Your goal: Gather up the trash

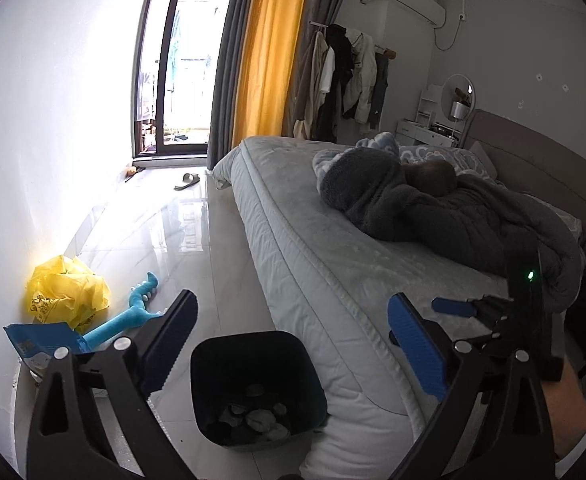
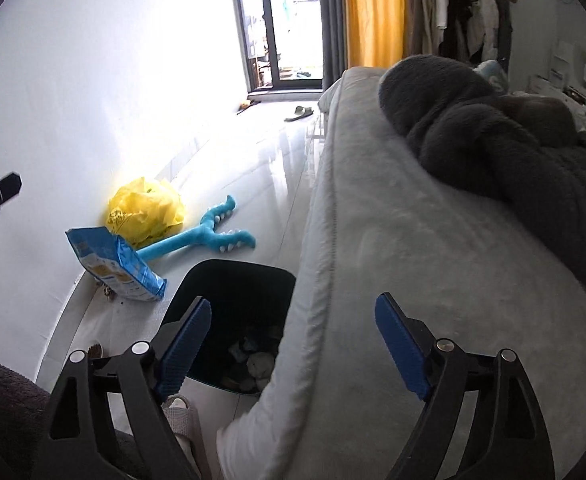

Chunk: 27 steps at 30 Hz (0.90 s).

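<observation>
Item: dark square plastic waste bin [image 1: 259, 388] on the glossy white tile floor [image 1: 197, 240], hard against the grey quilted bed [image 1: 333, 264], holding pale crumpled scraps too dim to identify, its near rim partly hidden by the mattress in the right wrist view. Left hand-held gripper [image 1: 289, 344] and right hand-held gripper [image 2: 293, 344]: both spread wide, blue pads empty. By the wall: crumpled yellow plastic bag [image 2: 145, 210], blue snack packet [image 2: 113, 266], and turquoise toothed toy [image 2: 205, 232], its handle end covered by the packet.

On the floor: one black bin [image 2: 229, 304], one yellow plastic bag [image 2: 146, 210], one blue packet [image 2: 113, 266], one blue toy grabber [image 2: 201, 234] and one slipper [image 2: 299, 113]. One bed [image 1: 333, 264] stands beside them.
</observation>
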### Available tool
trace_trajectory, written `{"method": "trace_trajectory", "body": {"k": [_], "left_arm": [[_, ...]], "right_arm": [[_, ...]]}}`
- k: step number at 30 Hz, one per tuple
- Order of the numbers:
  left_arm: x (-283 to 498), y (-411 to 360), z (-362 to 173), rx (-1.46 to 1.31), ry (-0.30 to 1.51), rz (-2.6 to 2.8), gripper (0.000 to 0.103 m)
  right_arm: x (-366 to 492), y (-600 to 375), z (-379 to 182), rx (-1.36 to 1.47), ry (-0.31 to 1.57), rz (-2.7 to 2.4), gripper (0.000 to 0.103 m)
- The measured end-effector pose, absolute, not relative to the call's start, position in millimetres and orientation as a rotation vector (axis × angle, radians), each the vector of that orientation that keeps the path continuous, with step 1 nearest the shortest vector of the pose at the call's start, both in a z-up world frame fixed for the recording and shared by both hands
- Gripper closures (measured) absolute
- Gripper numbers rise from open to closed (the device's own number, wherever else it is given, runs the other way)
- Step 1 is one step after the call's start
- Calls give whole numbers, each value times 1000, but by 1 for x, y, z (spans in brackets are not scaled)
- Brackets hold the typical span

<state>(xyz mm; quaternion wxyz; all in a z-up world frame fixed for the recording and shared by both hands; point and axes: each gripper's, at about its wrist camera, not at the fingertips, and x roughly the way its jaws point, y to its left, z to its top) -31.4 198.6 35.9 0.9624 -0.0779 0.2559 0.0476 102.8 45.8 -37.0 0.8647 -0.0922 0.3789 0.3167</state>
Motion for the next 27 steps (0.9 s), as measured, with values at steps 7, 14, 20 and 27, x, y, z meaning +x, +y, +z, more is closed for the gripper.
{"method": "trace_trajectory", "body": {"k": [7, 14, 20, 27], "left_arm": [[-57, 161, 37, -107, 504, 116, 5], [-78, 145, 47, -91, 468, 167, 3], [-92, 135, 44, -51, 474, 149, 3], [-97, 126, 37, 11, 471, 159, 3]], "right_arm": [[64, -28, -7, -195, 689, 594, 4], [29, -99, 26, -126, 593, 525, 3], [-5, -137, 44, -123, 545, 500, 3], [-22, -164, 39, -77, 558, 406, 3]]}}
